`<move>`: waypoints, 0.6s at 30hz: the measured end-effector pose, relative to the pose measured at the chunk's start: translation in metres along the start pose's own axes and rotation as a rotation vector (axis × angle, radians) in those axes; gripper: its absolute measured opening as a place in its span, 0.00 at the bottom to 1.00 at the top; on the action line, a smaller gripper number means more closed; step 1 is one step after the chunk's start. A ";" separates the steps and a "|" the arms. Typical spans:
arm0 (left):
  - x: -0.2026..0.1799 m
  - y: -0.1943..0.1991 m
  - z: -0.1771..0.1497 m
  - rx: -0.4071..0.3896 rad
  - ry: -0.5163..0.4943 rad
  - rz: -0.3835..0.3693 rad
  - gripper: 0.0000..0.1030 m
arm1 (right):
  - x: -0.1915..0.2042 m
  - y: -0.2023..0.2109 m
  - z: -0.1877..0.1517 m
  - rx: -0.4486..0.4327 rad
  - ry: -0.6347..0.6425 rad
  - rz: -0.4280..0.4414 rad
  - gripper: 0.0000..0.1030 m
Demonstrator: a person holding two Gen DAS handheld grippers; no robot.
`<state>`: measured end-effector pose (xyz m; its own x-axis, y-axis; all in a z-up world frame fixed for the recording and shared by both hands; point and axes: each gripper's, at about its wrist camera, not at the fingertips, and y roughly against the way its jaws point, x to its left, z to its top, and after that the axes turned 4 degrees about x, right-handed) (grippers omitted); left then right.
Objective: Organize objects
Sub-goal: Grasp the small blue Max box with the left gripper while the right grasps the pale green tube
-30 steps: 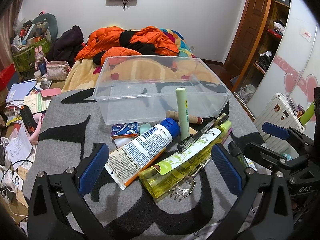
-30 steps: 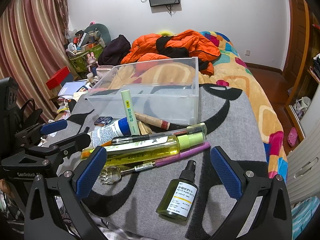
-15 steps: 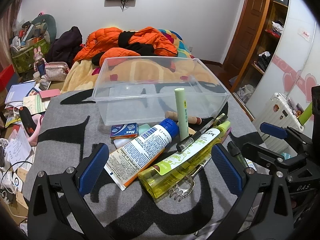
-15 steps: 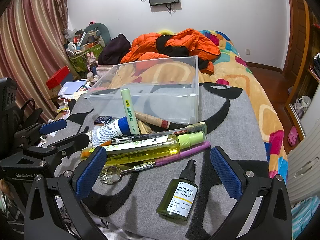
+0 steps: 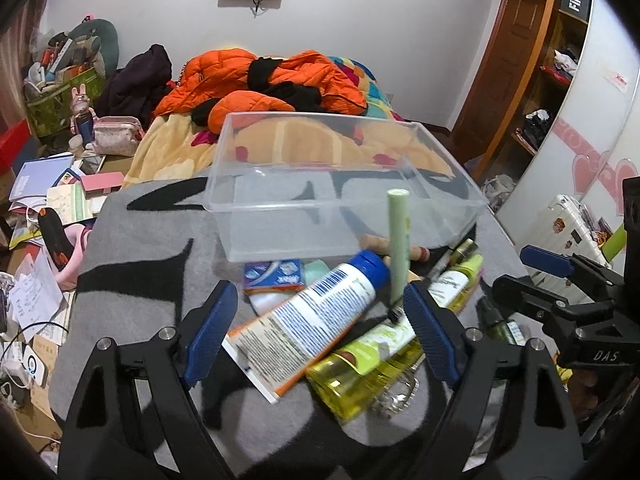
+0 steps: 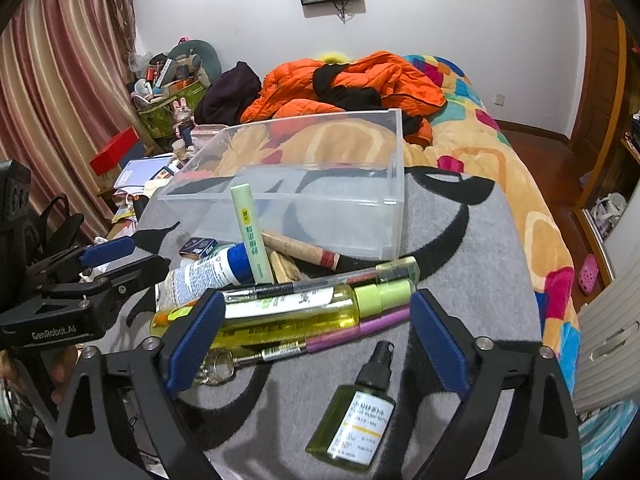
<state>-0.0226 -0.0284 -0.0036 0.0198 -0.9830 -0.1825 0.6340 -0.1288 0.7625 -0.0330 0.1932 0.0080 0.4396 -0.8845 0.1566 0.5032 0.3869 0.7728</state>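
Observation:
A clear plastic bin [image 5: 256, 216] [image 6: 352, 216] stands empty on the grey blanket. In front of it lies a pile: a white tube with a blue cap [image 5: 308, 316] [image 6: 208, 274], a yellow spray bottle [image 5: 372, 364] [image 6: 296, 312], a pale green stick [image 5: 398, 240] [image 6: 250, 236] standing upright, a black pen [image 6: 272, 290], a purple pen [image 6: 348, 330], a wooden roll [image 6: 300, 248] and a small blue box [image 5: 274, 276]. A small green spray bottle [image 6: 354, 424] lies apart. My left gripper [image 5: 320, 328] is open, straddling the tube. My right gripper [image 6: 314, 344] is open just before the yellow bottle.
Orange jackets [image 5: 256, 80] lie on the bed behind the bin. Papers and clutter [image 5: 48, 208] cover the floor to the left. A white suitcase [image 5: 572, 220] and a wardrobe stand on the right.
Both grippers have moved forward toward the pile. The left one now has the tube between its fingers. No object has moved.

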 end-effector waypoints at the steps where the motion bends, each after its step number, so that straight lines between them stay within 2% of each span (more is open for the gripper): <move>1: 0.003 -0.002 0.002 0.004 0.003 0.005 0.83 | 0.000 -0.002 0.002 0.002 0.003 0.001 0.84; 7: 0.026 -0.019 0.010 0.036 0.015 0.048 0.82 | 0.003 -0.019 0.015 0.030 0.015 0.034 0.69; 18: 0.049 -0.057 0.014 0.141 0.084 0.003 0.73 | 0.022 -0.055 0.035 0.086 0.055 0.115 0.48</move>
<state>-0.0684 -0.0710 -0.0477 0.0903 -0.9697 -0.2270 0.5192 -0.1487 0.8416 -0.0772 0.1437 -0.0094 0.5318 -0.8191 0.2150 0.3826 0.4589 0.8019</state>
